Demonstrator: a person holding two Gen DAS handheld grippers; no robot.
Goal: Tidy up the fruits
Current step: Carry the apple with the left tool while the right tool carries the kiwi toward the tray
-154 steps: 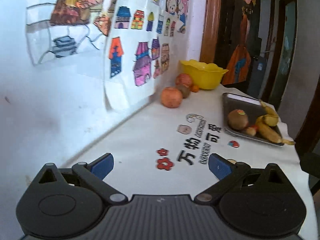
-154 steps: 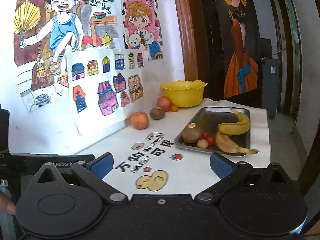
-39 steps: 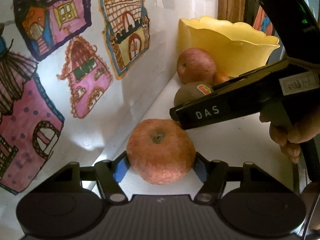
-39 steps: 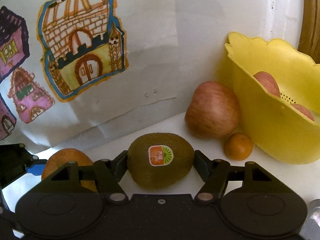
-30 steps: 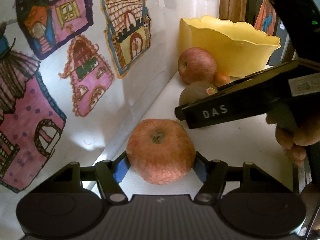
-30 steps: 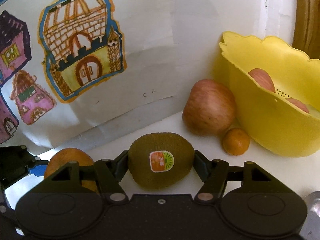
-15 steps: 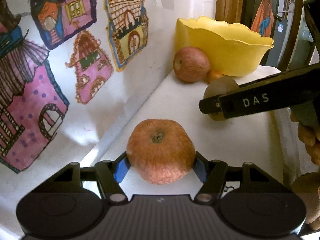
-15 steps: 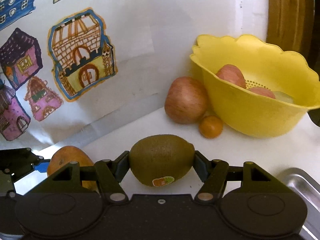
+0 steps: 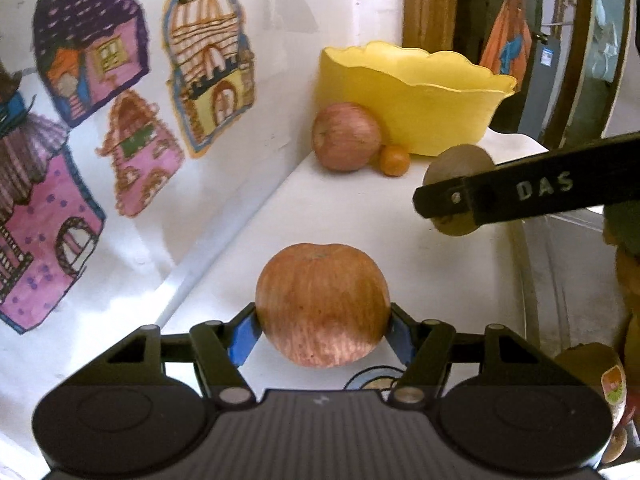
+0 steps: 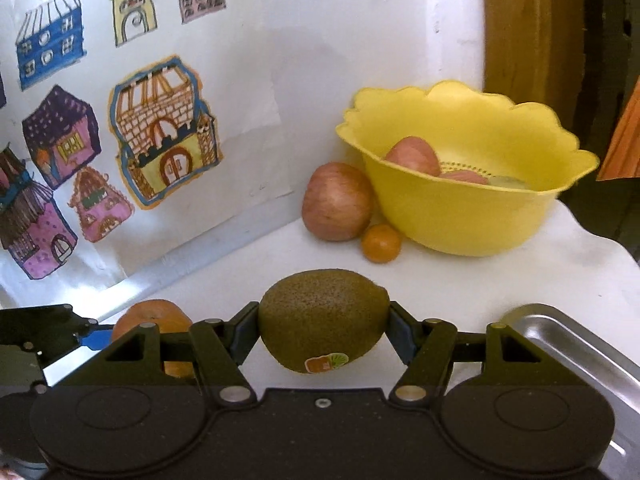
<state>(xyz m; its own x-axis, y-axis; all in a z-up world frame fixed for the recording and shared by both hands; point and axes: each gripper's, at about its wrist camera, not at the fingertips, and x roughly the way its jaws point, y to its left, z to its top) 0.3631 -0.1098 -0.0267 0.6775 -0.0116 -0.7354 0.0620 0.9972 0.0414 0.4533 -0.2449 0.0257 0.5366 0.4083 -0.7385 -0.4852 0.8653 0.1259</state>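
Observation:
My left gripper [image 9: 322,326] is shut on an orange-red apple [image 9: 322,304], held just above the white table. My right gripper [image 10: 322,330] is shut on a brown kiwi [image 10: 322,318] with a sticker on its underside, lifted off the table. In the left wrist view the right gripper's black finger [image 9: 520,192] crosses at the right with the kiwi [image 9: 456,168] behind it. A yellow scalloped bowl [image 10: 460,216] stands at the back by the wall with reddish fruit inside. A second apple [image 10: 338,202] and a small orange [image 10: 381,243] rest against the bowl.
The wall with coloured house drawings [image 10: 164,132] runs close along the left. A metal tray [image 10: 576,344] shows its corner at the lower right in the right wrist view. Another kiwi [image 9: 596,376] sits at the right edge in the left wrist view. A wooden door frame [image 10: 524,24] stands behind the bowl.
The right gripper has risen and drawn back with the kiwi, which rolled so its sticker faces down. The left gripper has pulled back slightly with the apple, tipping it so its stem end turns away.

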